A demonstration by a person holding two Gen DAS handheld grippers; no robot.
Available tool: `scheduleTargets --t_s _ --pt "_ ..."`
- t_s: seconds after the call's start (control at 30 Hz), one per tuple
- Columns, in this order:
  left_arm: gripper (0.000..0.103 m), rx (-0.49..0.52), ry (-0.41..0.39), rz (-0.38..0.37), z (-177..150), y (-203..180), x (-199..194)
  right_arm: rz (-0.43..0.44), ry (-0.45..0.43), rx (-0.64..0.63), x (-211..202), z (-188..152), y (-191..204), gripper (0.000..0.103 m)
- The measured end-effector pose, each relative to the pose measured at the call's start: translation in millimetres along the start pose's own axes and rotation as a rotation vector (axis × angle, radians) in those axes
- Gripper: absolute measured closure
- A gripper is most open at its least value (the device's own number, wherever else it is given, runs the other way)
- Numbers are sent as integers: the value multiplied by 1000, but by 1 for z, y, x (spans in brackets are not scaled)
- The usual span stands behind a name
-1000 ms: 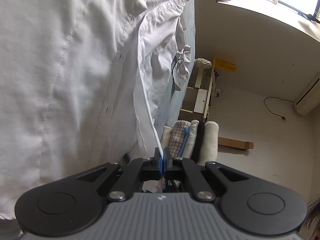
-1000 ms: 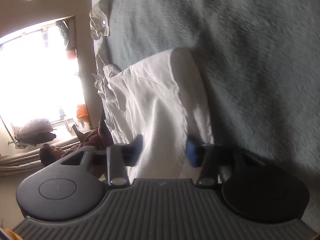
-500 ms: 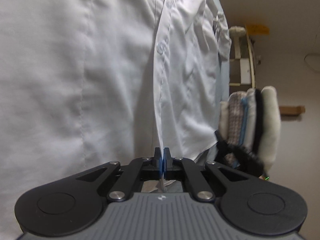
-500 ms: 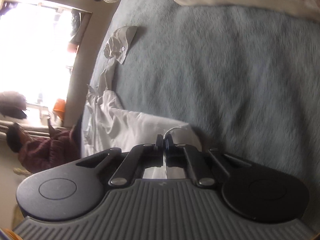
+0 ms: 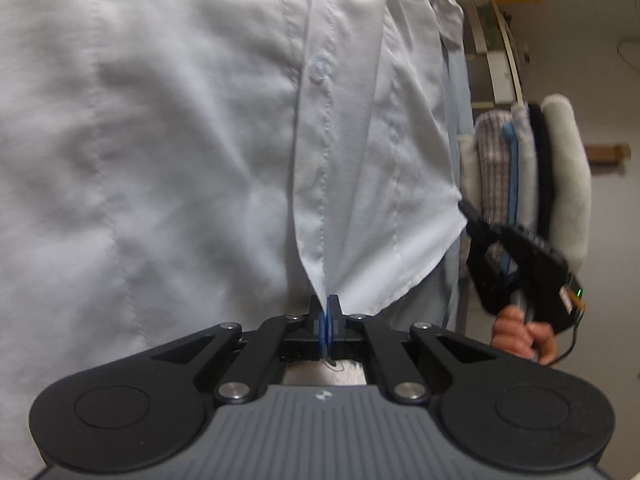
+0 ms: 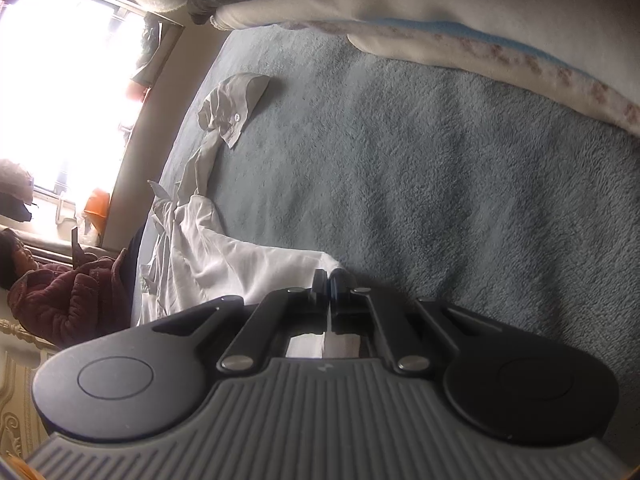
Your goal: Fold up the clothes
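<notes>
With both grippers, left (image 5: 327,307) and right (image 6: 329,282), pinching the white button-up shirt's (image 5: 192,128) hem at lower centre, you are mid-fold; keep the hem taut and level.

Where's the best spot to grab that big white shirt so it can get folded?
Grab the shirt along its bottom hem, coming in from below the edge. The left gripper is shut on the hem at the button strip, and the right gripper is shut on a corner. The hem is thin and flat, so it probably slips easily between the fingers, and two spread grips keep the cloth stretched.
</notes>
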State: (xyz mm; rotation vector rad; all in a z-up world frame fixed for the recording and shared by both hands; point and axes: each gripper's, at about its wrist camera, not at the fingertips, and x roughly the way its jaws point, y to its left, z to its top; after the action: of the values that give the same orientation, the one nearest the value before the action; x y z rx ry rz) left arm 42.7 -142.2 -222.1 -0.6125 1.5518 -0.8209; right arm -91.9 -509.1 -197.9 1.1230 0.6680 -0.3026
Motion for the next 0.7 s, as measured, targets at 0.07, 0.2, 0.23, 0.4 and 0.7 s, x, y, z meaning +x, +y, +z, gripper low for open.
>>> scheduleTargets --t_s 0.07,0.2,0.23,0.4,0.7 --pt "102 22 5 17 -1 -1 1 -3 -3 -7 -2 0 1 103" --pt "102 68 7 52 0 -5 4 -15 -4 -17 -4 -1 -1 103" --pt "102 80 8 60 0 -6 5 -19 -6 -21 -5 -1 -2 103" --pt "102 137 10 103 0 -10 8 -53 -10 -38 -3 -3 -7 103" --pt "101 157 3 91 -1 -5 8 -162 21 -57 -18 -5 -1 72"
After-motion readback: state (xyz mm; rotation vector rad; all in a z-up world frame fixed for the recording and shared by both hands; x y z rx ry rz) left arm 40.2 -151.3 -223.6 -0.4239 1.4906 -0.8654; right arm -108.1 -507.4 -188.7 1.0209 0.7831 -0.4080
